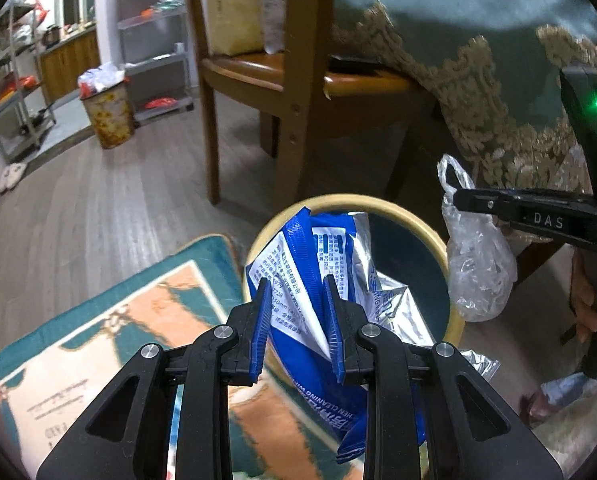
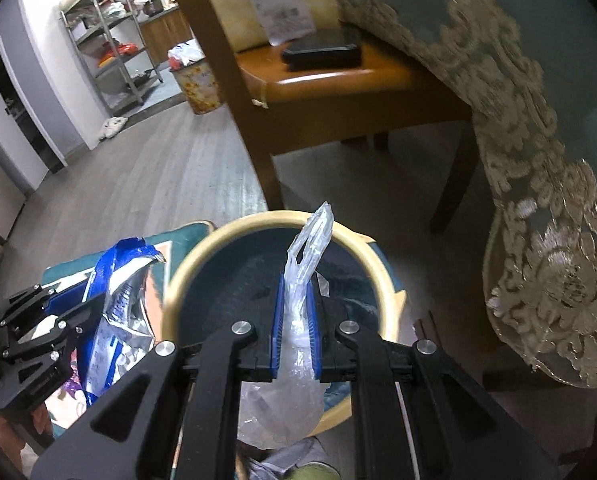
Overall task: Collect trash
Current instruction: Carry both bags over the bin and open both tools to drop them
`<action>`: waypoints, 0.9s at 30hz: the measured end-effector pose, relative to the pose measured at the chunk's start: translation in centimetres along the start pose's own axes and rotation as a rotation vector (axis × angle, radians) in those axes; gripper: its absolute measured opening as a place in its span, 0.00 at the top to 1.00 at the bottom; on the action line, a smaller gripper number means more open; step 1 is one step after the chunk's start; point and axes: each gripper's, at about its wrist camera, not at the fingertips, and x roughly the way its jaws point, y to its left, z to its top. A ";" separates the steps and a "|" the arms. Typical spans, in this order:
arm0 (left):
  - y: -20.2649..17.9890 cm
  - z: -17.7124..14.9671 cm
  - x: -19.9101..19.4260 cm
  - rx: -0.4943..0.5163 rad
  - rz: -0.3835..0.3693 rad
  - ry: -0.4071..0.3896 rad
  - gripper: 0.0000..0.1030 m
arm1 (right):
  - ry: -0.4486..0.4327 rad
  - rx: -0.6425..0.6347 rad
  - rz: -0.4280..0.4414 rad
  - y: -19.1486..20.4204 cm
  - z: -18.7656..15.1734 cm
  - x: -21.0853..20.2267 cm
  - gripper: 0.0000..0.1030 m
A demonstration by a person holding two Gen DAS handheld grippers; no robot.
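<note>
My left gripper [image 1: 298,312] has its jaws clamped on a blue wet-wipe packet [image 1: 314,280], a crumpled pouch with a white printed label and silver foil lining. The packet hangs over the near-left rim of the round bin [image 1: 454,280], a container with a cream rim and a dark inside, standing on the floor. In the right wrist view the same packet [image 2: 114,308] sits just left of the bin [image 2: 178,276], and my left gripper [image 2: 58,340] grips its lower part.

My right gripper [image 2: 296,320] has its jaws pressed tight on a clear plastic bag [image 2: 298,340]. The bag's handle loop sticks up past the fingertips, and its bulging body droops below them, above the bin's opening. From the left wrist view the bag [image 1: 478,256] dangles from my right gripper [image 1: 474,200] at the bin's right edge.

A teal and peach mat [image 1: 110,328] lies on the wood floor [image 1: 98,200] to the left of the bin. Behind stands a wooden chair [image 2: 338,76] with a black flat object [image 2: 322,53] on its seat, and a lace-edged tablecloth [image 2: 538,240] hangs on the right. A patterned trash can [image 1: 108,116] stuffed with bags stands far back near metal shelves [image 1: 154,36].
</note>
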 end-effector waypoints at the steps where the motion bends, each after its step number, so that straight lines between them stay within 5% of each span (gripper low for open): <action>1: -0.5 0.0 0.5 0.007 -0.002 0.006 0.73 | 0.002 0.002 -0.005 -0.3 -0.1 0.1 0.90; 21: -1.5 0.0 2.2 0.007 -0.007 0.006 0.58 | -0.004 0.047 0.014 -1.0 -0.1 0.8 0.87; 22: -1.4 0.1 2.1 0.003 -0.005 0.002 0.55 | -0.009 0.050 0.023 -1.0 0.0 0.7 0.86; 25: -1.0 0.1 1.7 -0.004 0.006 -0.007 0.48 | -0.029 0.060 0.027 -0.8 0.1 0.3 0.55; 27: -0.8 0.1 1.5 -0.008 0.007 -0.010 0.48 | -0.037 0.068 0.027 -0.8 0.3 0.1 0.54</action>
